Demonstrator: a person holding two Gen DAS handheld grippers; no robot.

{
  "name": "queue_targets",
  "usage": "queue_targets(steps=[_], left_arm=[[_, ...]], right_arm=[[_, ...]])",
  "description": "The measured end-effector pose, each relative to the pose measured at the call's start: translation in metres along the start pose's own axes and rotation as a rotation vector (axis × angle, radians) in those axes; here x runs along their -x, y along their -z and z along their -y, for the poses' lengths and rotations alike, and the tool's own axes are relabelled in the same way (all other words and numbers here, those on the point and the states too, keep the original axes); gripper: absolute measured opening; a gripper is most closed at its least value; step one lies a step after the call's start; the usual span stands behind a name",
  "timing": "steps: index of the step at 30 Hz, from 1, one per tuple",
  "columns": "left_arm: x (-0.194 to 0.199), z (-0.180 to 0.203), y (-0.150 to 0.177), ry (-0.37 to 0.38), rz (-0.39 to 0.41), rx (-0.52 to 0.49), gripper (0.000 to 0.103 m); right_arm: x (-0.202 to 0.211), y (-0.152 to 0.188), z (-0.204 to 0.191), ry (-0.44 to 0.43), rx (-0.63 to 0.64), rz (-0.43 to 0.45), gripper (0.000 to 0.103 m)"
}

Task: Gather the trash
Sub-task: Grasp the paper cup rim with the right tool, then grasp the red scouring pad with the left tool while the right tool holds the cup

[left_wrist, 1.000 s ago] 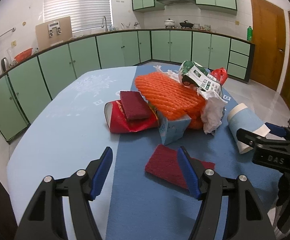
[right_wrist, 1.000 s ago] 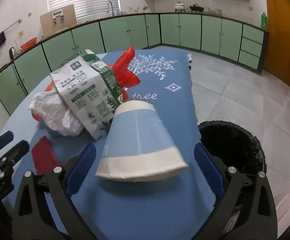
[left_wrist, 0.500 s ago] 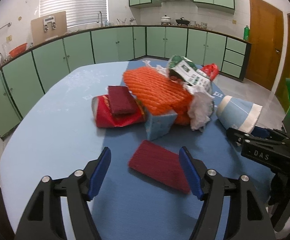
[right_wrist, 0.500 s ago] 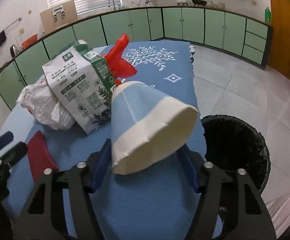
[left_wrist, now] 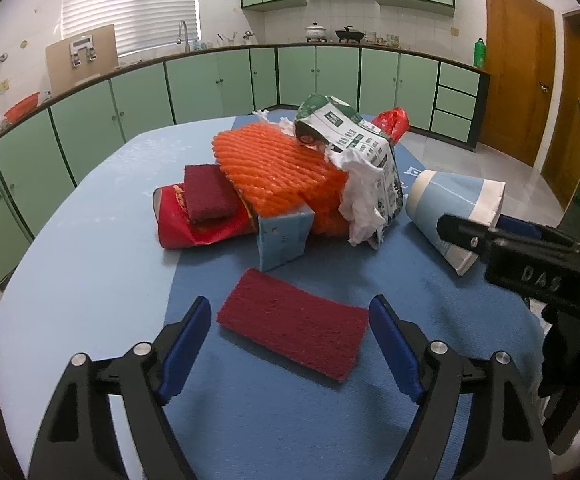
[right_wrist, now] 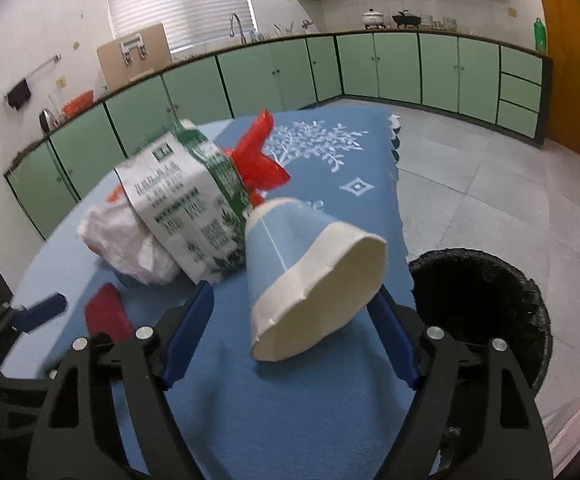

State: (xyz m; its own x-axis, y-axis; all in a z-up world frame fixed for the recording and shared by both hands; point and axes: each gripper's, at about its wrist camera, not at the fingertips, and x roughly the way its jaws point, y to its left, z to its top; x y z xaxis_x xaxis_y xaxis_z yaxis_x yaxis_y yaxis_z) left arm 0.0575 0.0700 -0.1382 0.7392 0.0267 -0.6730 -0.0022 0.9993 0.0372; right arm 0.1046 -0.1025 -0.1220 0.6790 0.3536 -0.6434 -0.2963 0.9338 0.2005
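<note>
A dark red scouring pad (left_wrist: 294, 330) lies flat on the blue cloth between the fingertips of my left gripper (left_wrist: 290, 304). Its jaws are opening, and neither pad touches the scouring pad. A blue and white paper cup (right_wrist: 314, 264) lies tilted between the fingers of my right gripper (right_wrist: 294, 294), rim squashed and facing the camera. Those jaws are opening too. The left finger (right_wrist: 191, 320) stands clear of the cup; the right one sits at its rim. In the left wrist view the cup (left_wrist: 450, 200) shows at the right gripper (left_wrist: 486, 226).
A trash pile sits mid-table: orange foam net (left_wrist: 277, 164), green and white carton (right_wrist: 185, 208), crumpled white paper (left_wrist: 364, 204), red wrapper (left_wrist: 193, 236) with a second pad (left_wrist: 207, 192), blue box (left_wrist: 283, 240). A black-lined bin (right_wrist: 470, 254) stands on the floor off the table's right edge.
The right gripper closed on the lying cup and tipped it up, then widened again. The left gripper came forward so the red pad now lies between its wider-spread fingers.
</note>
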Motion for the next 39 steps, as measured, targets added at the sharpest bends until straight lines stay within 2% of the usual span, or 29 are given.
queue_targets(steps=[3, 8, 10, 14, 29, 39], left_arm=[[0.000, 0.000, 0.000, -0.001, -0.001, 0.000, 0.080], [0.000, 0.000, 0.000, -0.009, 0.002, 0.002, 0.080], [0.001, -0.001, 0.000, -0.011, 0.005, 0.007, 0.080], [0.000, -0.002, 0.000, -0.006, 0.005, 0.008, 0.080], [-0.014, 0.007, 0.004, 0.006, -0.050, -0.004, 0.080], [-0.024, 0.011, -0.005, -0.073, -0.069, 0.027, 0.085]], right_arm=[[-0.001, -0.001, -0.001, -0.004, 0.001, -0.004, 0.073], [-0.004, -0.001, 0.001, -0.018, -0.018, -0.024, 0.057], [-0.005, -0.001, 0.000, -0.030, -0.014, -0.034, 0.041], [-0.005, 0.001, -0.002, -0.052, -0.009, -0.042, 0.024], [-0.005, 0.005, -0.007, -0.045, 0.026, -0.039, 0.023], [-0.006, 0.007, -0.007, -0.052, 0.036, -0.032, 0.023]])
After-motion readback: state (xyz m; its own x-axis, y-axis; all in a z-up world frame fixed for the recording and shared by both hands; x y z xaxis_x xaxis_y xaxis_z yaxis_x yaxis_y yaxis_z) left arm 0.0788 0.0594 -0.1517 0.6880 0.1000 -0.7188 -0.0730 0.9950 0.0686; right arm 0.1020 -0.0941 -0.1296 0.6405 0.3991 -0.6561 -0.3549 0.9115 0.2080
